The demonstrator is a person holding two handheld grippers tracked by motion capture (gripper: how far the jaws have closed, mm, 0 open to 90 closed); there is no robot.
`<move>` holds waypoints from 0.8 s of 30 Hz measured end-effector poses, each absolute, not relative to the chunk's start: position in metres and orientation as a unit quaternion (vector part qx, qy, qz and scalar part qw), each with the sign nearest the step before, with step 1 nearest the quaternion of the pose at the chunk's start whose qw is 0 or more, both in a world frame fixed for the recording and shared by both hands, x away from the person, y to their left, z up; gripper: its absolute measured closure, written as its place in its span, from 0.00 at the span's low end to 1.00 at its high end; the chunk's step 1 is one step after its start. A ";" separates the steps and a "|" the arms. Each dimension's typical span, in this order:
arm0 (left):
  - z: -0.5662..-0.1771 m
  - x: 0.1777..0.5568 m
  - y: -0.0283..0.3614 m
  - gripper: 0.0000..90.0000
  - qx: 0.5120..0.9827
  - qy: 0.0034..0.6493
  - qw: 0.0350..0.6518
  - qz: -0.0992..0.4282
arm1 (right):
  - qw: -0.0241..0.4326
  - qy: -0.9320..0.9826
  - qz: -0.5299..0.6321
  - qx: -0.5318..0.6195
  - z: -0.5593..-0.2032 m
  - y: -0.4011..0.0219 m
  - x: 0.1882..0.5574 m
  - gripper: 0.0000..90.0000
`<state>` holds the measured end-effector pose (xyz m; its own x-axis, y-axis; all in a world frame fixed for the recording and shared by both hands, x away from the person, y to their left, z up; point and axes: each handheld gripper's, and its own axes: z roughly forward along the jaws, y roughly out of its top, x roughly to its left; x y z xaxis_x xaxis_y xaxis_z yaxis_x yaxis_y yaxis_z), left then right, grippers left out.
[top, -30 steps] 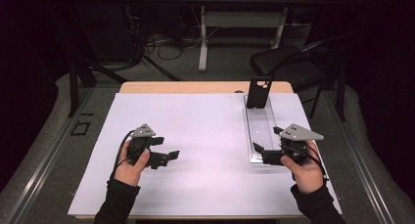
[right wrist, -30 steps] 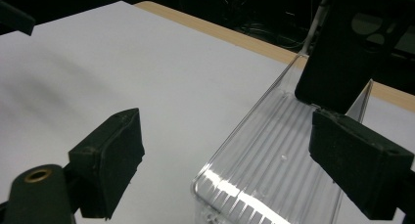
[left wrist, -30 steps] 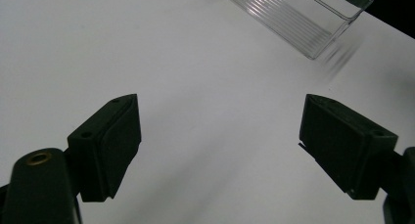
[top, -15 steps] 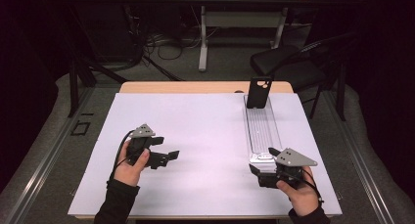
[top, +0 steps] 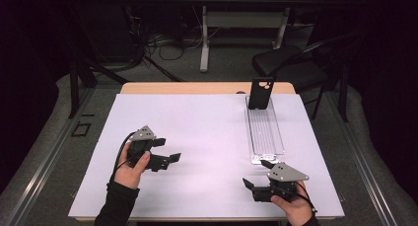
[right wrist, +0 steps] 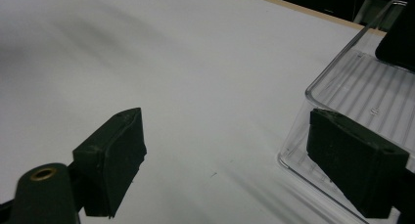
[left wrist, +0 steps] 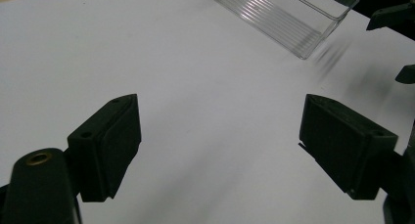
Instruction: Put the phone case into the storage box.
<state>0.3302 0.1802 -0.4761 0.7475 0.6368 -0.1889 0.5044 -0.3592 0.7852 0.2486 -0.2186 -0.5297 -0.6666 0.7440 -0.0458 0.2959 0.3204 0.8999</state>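
At the left of the high view, the left gripper (top: 167, 150) is held in the person's left hand (top: 130, 167) just above the white surface (top: 207, 137), its fingers pointing toward the right. The fingers are spread apart and released, with nothing between them; in the left gripper view the bare white surface lies between the two black pads (left wrist: 115, 136).

Further right, a long clear plastic tray (top: 265, 133) lies on the surface, running away from the person toward the far edge. A black phone case (top: 260, 93) stands upright at the tray's far end, its camera cutout at the top.

At the right, close to the surface's near edge, the right gripper (top: 256, 175) is held in the person's right hand (top: 291, 206), low over the surface. Its fingers are released and spread wide, holding nothing. The gripper sits just beside the tray's near end without gripping it: in the right gripper view the tray's rounded near corner (right wrist: 313, 136) shows behind the right-hand finger (right wrist: 357, 160), while the other finger stands over bare surface.
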 end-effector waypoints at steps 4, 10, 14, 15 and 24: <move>-0.476 0.329 0.177 0.18 0.822 0.343 0.450 0.070 | 0.230 0.781 0.480 0.327 -0.534 -0.217 0.248 0.16; -0.480 0.322 0.169 0.18 0.829 0.325 0.451 0.065 | 0.224 0.784 0.483 0.318 -0.537 -0.215 0.246 0.16; -0.488 0.314 0.164 0.18 0.838 0.312 0.444 0.057 | 0.223 0.786 0.481 0.318 -0.539 -0.215 0.246 0.16; -0.490 0.312 0.163 0.18 0.840 0.309 0.442 0.057 | 0.223 0.785 0.482 0.319 -0.540 -0.215 0.246 0.16; -0.506 0.299 0.159 0.18 0.839 0.299 0.450 0.060 | 0.214 0.783 0.485 0.325 -0.543 -0.215 0.247 0.16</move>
